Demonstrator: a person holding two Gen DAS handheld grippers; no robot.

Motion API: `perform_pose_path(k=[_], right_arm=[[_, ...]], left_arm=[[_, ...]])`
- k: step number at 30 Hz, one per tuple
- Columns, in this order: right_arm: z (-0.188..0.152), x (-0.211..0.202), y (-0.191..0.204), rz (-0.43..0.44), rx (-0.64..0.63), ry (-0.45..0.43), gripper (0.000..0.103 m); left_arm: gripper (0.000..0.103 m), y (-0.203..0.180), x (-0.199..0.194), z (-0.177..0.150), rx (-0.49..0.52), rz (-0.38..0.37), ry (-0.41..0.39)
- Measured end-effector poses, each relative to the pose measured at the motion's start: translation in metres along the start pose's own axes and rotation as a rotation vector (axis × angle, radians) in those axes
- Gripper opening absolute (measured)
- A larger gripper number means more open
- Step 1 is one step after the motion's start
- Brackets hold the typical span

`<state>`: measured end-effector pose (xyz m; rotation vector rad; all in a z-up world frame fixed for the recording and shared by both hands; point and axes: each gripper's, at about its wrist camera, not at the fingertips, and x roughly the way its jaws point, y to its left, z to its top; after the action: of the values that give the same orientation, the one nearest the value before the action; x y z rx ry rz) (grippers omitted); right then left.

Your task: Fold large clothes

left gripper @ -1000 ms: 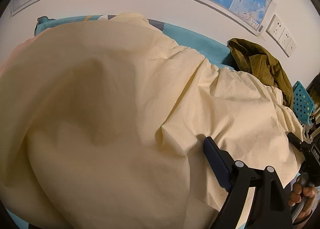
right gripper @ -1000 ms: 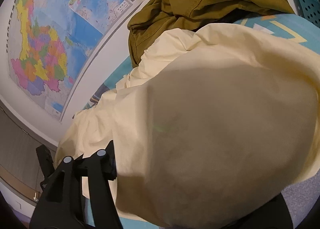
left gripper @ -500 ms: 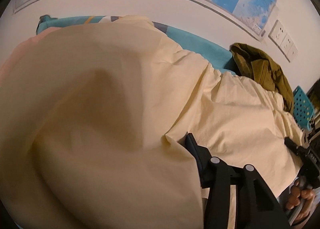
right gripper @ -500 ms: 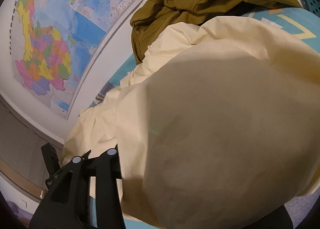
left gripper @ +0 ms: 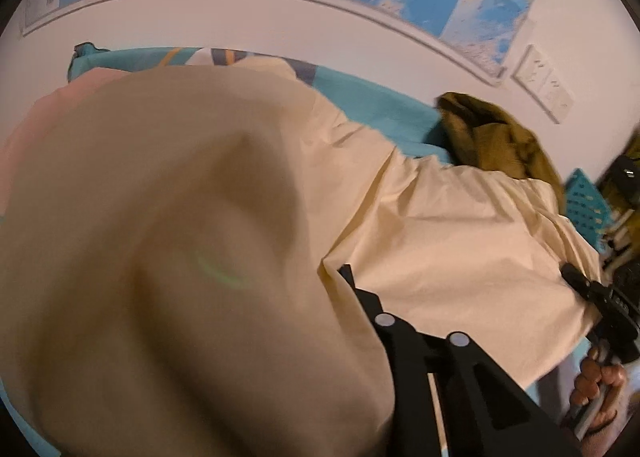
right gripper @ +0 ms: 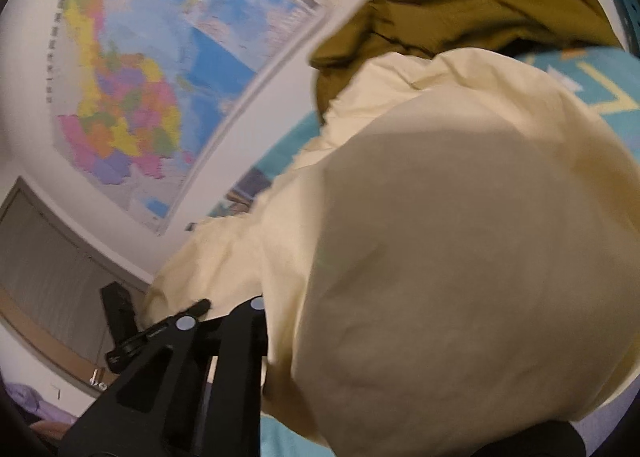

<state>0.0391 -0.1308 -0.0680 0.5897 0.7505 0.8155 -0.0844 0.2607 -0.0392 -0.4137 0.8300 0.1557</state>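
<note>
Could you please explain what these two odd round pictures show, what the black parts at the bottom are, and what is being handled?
No robot is here: a person holds a two-finger gripper in each hand, and each round picture comes from a fisheye camera on one gripper, looking forward along its fingers. The black parts are those fingers. In the left wrist view, the left gripper is closing with the pale yellow garment between its jaws; the person's other hand shows at the right edge. In the right wrist view, the right gripper is closing on the same cloth, which billows close to both lenses. It lies on a turquoise bed cover, beside a crumpled olive garment. A map hangs on the wall.
</note>
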Motion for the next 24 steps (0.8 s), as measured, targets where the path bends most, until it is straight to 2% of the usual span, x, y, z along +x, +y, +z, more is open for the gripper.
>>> perform_pose_path(k=[2, 4, 6, 8, 9, 10, 11, 14, 18, 20, 22, 24], right_arm=[[-0.004, -0.014, 0.006, 0.029, -0.003, -0.001, 0.018], [-0.009, -0.019, 0.004, 0.022, -0.008, 0.012, 0.019], [-0.013, -0.016, -0.006, -0.012, 0.014, 0.043, 0.025], [-0.017, -0.007, -0.016, -0.038, 0.036, 0.076, 0.030], [-0.019, -0.005, -0.018, -0.040, 0.040, 0.076, 0.032], [-0.019, -0.004, -0.019, -0.041, 0.035, 0.075, 0.038], [-0.019, -0.001, -0.020, -0.049, 0.036, 0.075, 0.051], [-0.019, 0.006, -0.025, -0.064, 0.045, 0.080, 0.058], [-0.017, 0.012, -0.030, -0.064, 0.055, 0.063, 0.054], [-0.016, 0.015, -0.034, -0.059, 0.075, 0.055, 0.045], [-0.016, 0.014, -0.038, -0.053, 0.089, 0.049, 0.040], [-0.016, 0.015, -0.038, -0.053, 0.090, 0.049, 0.040]], left_arm=[[0.014, 0.003, -0.010, -0.006, 0.004, -0.042, 0.008], [0.016, 0.006, -0.017, -0.016, 0.009, -0.093, 0.022], [0.033, 0.011, -0.013, -0.022, 0.013, -0.066, 0.039], [0.037, 0.018, -0.002, -0.027, -0.001, -0.070, 0.065], [0.044, 0.019, 0.003, -0.028, -0.005, -0.061, 0.074], [0.046, 0.021, 0.007, -0.028, -0.018, -0.053, 0.074], [0.050, 0.020, 0.008, -0.029, -0.020, -0.058, 0.070], [0.055, 0.014, 0.012, -0.029, 0.014, -0.040, 0.058], [0.058, 0.006, 0.018, -0.026, 0.030, -0.010, 0.056], [0.057, 0.002, 0.021, -0.025, 0.030, 0.000, 0.056], [0.056, 0.000, 0.023, -0.024, 0.037, 0.005, 0.054], [0.056, -0.001, 0.024, -0.024, 0.044, 0.011, 0.053]])
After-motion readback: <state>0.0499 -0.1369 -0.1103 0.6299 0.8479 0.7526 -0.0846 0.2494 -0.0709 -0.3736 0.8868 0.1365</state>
